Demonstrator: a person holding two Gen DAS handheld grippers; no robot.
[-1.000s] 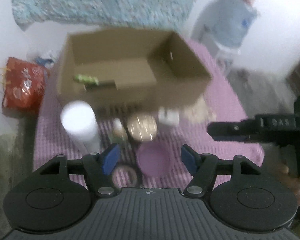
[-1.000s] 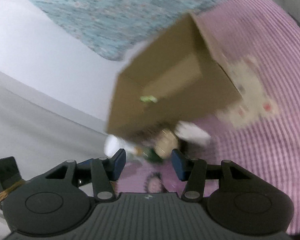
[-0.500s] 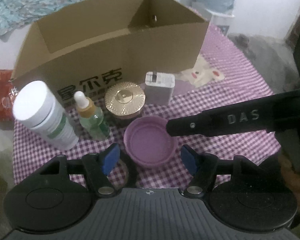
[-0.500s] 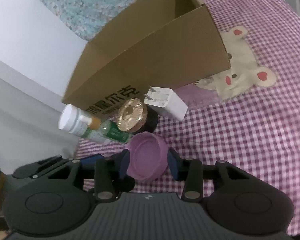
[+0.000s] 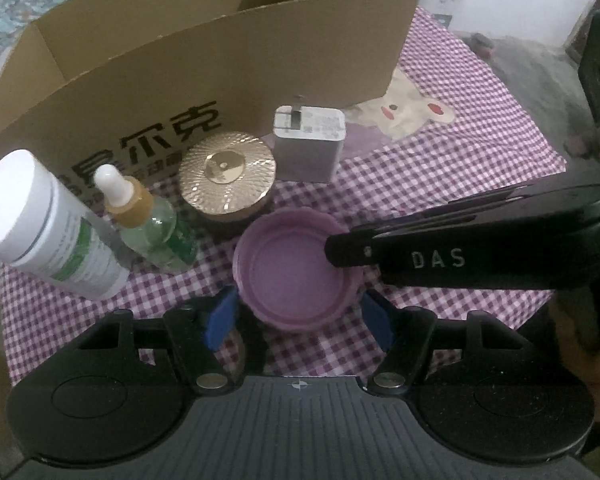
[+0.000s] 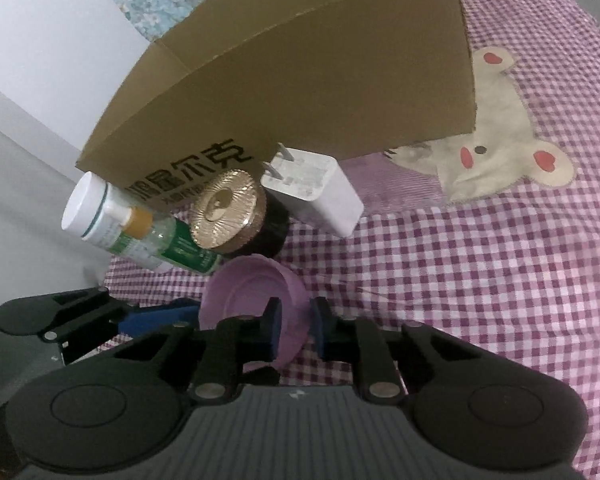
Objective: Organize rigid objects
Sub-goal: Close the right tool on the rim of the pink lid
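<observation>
Both of my hands have dropped toward the checked cloth since a second ago, and the cardboard box [image 5: 204, 60] now fills the upper frame instead of sitting far off. My right gripper [image 6: 296, 330] has closed its fingers on the near rim of the purple lid [image 5: 296, 272], one blue pad inside the rim and one outside; the lid looks tipped up in the right wrist view. My left gripper [image 5: 296, 316] hangs just behind the lid with its fingers roughly half open, one on either side of it, touching nothing that I can see. The lid lies on the purple checked surface [image 6: 480, 264] in front of a row of things standing against the box: a white bottle [image 5: 48, 220], a dropper bottle [image 5: 148, 216], a gold-lidded jar [image 5: 228, 176] and a white charger [image 5: 310, 144].
</observation>
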